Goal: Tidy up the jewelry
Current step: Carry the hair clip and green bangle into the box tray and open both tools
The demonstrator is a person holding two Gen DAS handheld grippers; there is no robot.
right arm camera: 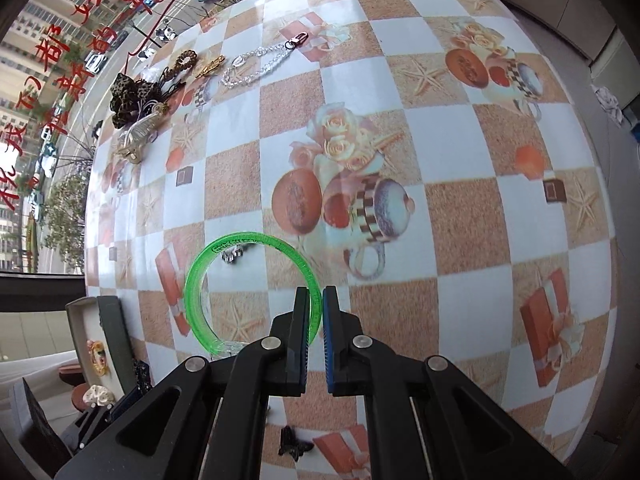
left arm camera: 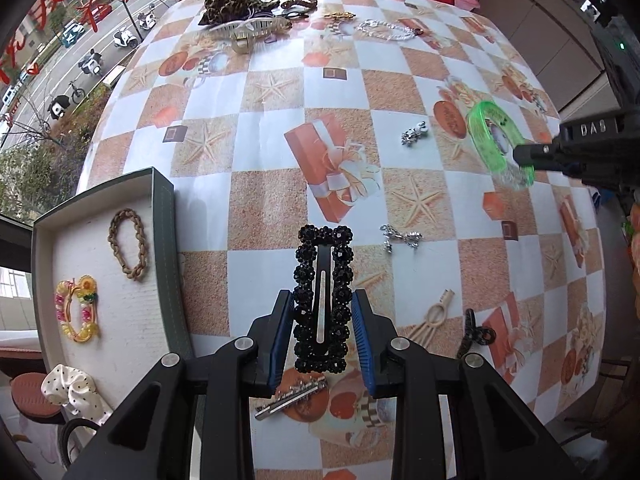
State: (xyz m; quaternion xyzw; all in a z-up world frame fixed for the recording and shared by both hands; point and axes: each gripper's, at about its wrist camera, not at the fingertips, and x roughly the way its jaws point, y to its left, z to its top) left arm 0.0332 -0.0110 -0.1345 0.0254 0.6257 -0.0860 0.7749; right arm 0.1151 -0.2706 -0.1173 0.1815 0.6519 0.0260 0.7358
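Note:
My left gripper is shut on a black beaded hair clip and holds it above the table, right of the open green box. The box holds a brown chain bracelet, a colourful bead bracelet and a white dotted scrunchie. My right gripper is shut on a green plastic bangle and holds it above the table. That bangle and the right gripper's fingers also show at the right of the left wrist view.
On the checked tablecloth lie silver earrings, another silver piece, a beige clip, a black claw clip, a silver barrette. At the far edge sit a leopard scrunchie, a white claw clip, a clear bead chain.

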